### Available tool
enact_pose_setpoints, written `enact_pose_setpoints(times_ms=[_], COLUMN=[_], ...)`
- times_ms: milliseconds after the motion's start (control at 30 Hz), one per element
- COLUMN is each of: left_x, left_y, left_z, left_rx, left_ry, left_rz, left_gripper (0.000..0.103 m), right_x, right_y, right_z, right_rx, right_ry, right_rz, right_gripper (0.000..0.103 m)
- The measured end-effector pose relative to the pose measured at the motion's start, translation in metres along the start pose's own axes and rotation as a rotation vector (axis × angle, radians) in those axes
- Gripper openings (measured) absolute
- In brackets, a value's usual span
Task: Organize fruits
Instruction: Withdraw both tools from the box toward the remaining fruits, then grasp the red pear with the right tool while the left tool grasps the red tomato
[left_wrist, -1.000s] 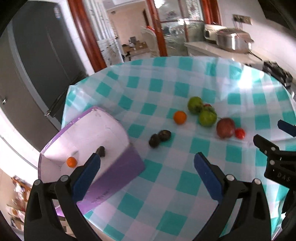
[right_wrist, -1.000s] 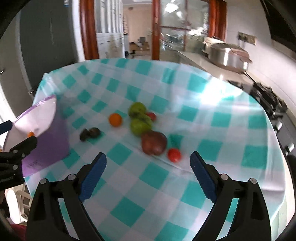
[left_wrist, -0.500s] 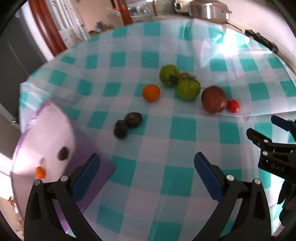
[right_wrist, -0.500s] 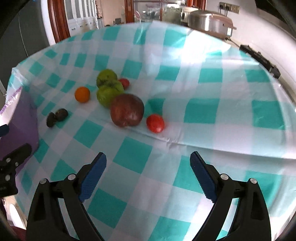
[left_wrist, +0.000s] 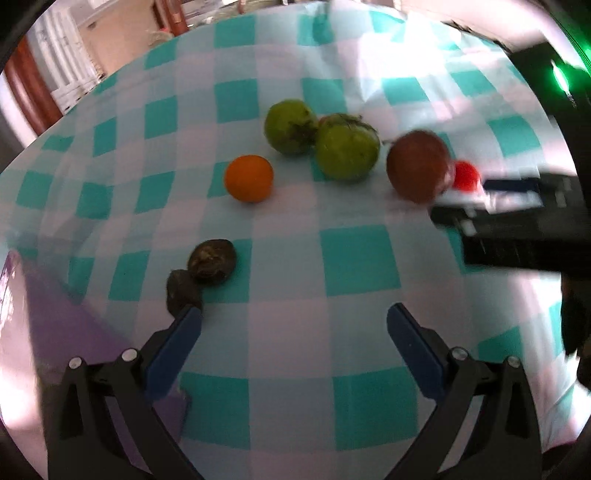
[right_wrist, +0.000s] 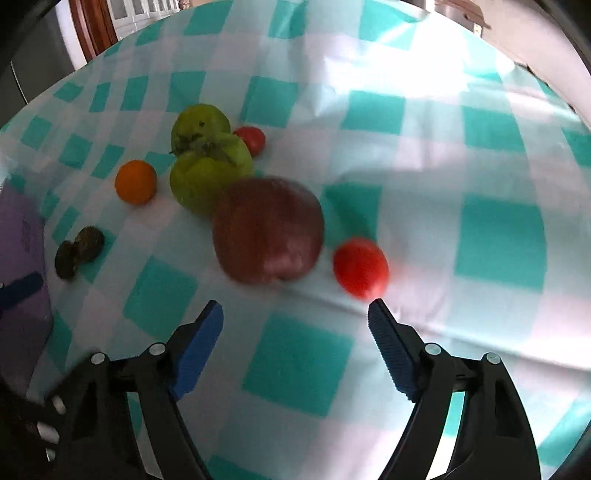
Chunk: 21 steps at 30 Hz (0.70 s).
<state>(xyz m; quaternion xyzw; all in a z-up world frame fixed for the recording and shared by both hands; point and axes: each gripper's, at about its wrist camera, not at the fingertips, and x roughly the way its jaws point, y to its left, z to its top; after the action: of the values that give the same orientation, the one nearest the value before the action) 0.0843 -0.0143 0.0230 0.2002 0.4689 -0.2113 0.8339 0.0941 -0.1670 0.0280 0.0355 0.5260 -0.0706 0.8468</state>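
Observation:
Fruit lies on a teal-and-white checked tablecloth. In the left wrist view: an orange, two green fruits, a dark red fruit, a small red tomato and two dark wrinkled fruits. My left gripper is open, its left finger just below the nearer dark fruit. My right gripper hangs just short of the dark red fruit and the tomato; its jaws are closing with nothing between them.
A purple-and-white tray lies at the left edge of the table, also in the right wrist view. The right gripper's body reaches in from the right in the left wrist view. A second small tomato sits behind the green fruits.
Both grippers have dropped toward the table and tilted downward, so the fruit looms larger. The right gripper's jaws have narrowed. The tray has slid toward the left edge of both views.

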Motion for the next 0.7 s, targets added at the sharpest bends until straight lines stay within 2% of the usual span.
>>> enact_pose_setpoints(times_ms=[100, 267, 367, 533, 700], left_x=[0.012, 0.019, 0.024, 0.029, 0.030], left_y=[-0.001, 0.001, 0.001, 0.001, -0.002], left_z=[-0.005, -0.006, -0.006, -0.006, -0.005], left_rx=[0.018, 0.028, 0.038, 0.044, 0.053], left_ry=[0.027, 0.013, 0.014, 0.026, 0.016], left_rz=[-0.013, -0.002, -0.006, -0.008, -0.016], left_gripper=[0.101, 0.101, 0.101, 0.101, 0.101], right_x=[0.005, 0.019, 0.026, 0.033, 0.041], right_y=[0.011, 0.030, 0.038, 0.060, 0.073], right_z=[0.016, 0.042, 0.043, 0.035, 0.037], right_rx=[-0.079, -0.208, -0.247, -0.396, -0.481], right_ry=[-0.038, -0.050, -0.042, -0.063, -0.061], right_rz=[-0.030, -0.055, -0.068, -0.166, -0.209], right_gripper=[0.083, 0.083, 0.084, 0.081, 0.079])
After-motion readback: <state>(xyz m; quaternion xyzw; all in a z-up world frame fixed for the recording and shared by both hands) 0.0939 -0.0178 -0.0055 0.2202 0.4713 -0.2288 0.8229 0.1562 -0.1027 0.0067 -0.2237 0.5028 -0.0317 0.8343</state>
